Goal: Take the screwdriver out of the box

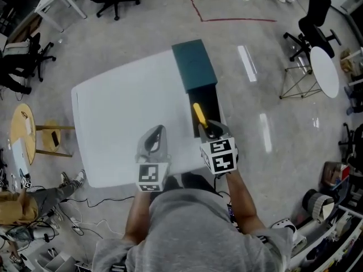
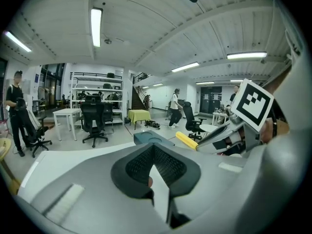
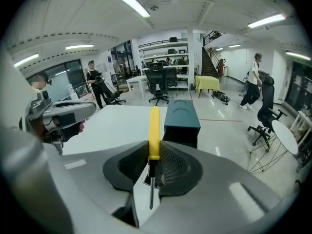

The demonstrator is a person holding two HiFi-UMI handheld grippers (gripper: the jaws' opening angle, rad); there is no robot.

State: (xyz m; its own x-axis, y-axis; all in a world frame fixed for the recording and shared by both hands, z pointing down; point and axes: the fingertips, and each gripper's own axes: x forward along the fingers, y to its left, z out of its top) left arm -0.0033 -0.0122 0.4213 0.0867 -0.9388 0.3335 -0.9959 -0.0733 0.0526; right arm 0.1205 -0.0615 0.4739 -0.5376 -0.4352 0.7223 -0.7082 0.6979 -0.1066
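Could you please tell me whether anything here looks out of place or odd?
Nothing stands out: the box sits open on the table, and the right gripper holds the screwdriver.

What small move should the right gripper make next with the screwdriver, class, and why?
Probably carry it sideways over the bare white table and lower it there. The right gripper is shut on the screwdriver at the base of its yellow handle, but in the head view the tool hangs over the open box.
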